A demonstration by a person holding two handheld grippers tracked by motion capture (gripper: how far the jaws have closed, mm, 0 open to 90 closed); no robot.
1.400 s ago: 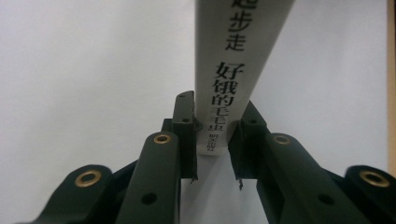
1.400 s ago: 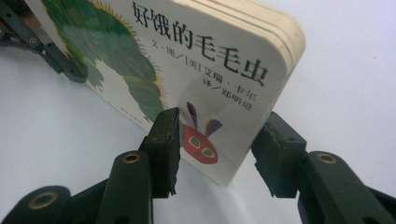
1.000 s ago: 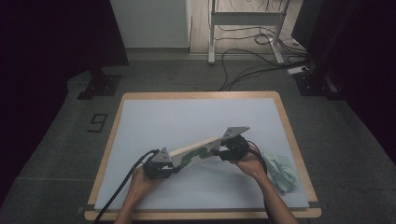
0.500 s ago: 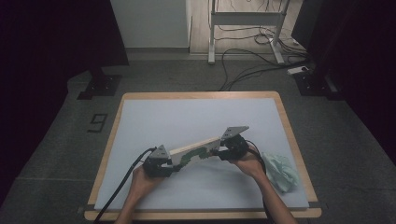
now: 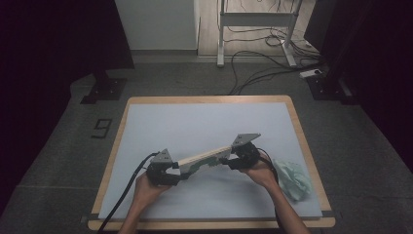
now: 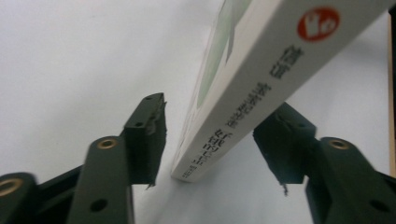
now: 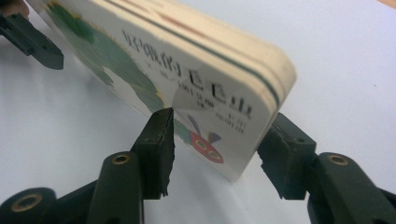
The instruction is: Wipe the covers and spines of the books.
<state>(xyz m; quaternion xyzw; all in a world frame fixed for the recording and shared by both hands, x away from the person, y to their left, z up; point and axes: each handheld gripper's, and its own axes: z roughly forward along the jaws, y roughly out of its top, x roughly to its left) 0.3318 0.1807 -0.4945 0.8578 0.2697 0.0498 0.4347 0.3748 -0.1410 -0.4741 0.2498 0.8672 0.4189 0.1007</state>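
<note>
Release step in hand: left gripper [image 6: 210, 140] jaws have just been opening, book [image 6: 261, 79] loose between them. Right gripper [image 7: 215, 149] straddles the far end, its jaws also easing apart, grip doubtful. Next: back both off.

Black claw [image 6: 210, 140] arms with brass-ringed screw holes, black cable.

A board book [image 5: 204, 158] spanned the mat's [image 5: 195, 122] near middle between both grippers — a crumpled green bag [image 5: 291, 178] crowded the right edge; the far half lay open.
</note>
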